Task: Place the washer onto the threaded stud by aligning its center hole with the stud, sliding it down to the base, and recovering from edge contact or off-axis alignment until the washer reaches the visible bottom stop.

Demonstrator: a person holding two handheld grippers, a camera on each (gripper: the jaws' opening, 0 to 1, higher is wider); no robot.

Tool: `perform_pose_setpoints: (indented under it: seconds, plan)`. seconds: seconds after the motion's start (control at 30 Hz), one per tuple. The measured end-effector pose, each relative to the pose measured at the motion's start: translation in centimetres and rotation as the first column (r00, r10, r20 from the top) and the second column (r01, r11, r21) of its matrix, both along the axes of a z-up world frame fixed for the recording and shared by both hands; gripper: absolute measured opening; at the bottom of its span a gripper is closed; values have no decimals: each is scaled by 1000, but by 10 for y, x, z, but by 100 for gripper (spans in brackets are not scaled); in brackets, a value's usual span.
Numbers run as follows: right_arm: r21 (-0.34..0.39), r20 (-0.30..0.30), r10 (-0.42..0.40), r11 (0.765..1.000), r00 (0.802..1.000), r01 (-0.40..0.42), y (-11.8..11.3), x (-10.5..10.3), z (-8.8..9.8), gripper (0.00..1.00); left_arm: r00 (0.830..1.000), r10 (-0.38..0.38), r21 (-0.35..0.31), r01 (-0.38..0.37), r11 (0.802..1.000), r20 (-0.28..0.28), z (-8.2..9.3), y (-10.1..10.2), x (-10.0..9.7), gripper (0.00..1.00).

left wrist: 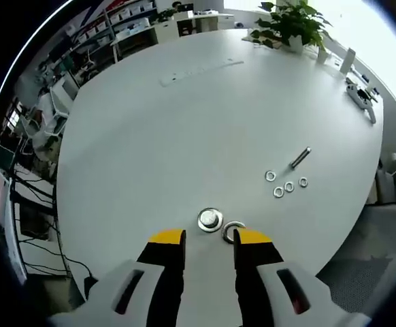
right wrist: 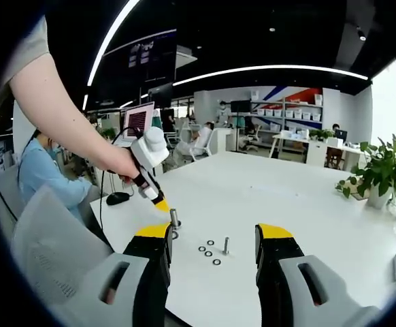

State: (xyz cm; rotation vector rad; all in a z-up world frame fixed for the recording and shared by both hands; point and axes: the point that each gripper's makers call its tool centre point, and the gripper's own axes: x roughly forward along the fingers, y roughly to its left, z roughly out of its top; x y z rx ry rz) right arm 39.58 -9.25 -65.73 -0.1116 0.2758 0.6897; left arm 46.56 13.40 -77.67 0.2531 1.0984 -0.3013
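The threaded stud (left wrist: pixel 210 219) stands upright on its round metal base on the white table (left wrist: pixel 184 122). A large washer (left wrist: pixel 231 231) lies flat on the table just right of the base, partly under one fingertip. My left gripper (left wrist: pixel 209 238) hovers over both, open, holding nothing. In the right gripper view a hand holds the left gripper (right wrist: pixel 161 204) tip-down right beside the stud (right wrist: pixel 174 218). My right gripper (right wrist: pixel 213 231) is open and empty, well back from the stud.
Several small washers (left wrist: pixel 286 185) and a loose bolt (left wrist: pixel 300 158) lie to the right of the stud; the bolt (right wrist: pixel 226 245) also appears in the right gripper view. A potted plant (left wrist: pixel 290 24) stands at the far table edge. A person (right wrist: pixel 38 170) sits at the left.
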Motion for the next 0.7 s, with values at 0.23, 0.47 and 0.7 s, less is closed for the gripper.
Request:
perform_pose_setpoints:
  seconds: [0.23,0.47,0.7]
  plan:
    - [-4,0,6,1000,1000,-6,1,-1,-1,51,1000,23,-21,-23,1000,6,-1,-2,-4,27]
    - [-5,-1,9,1000,1000,-9,2,-1,-1,51,1000,23,-17,-22,1000,6,-6,-2,-14,27]
    - [-5,-2,9,1000,1000,-9,1,-1,-1,51,1000,24,-24,-24,999,7,-7,-4,-17,27]
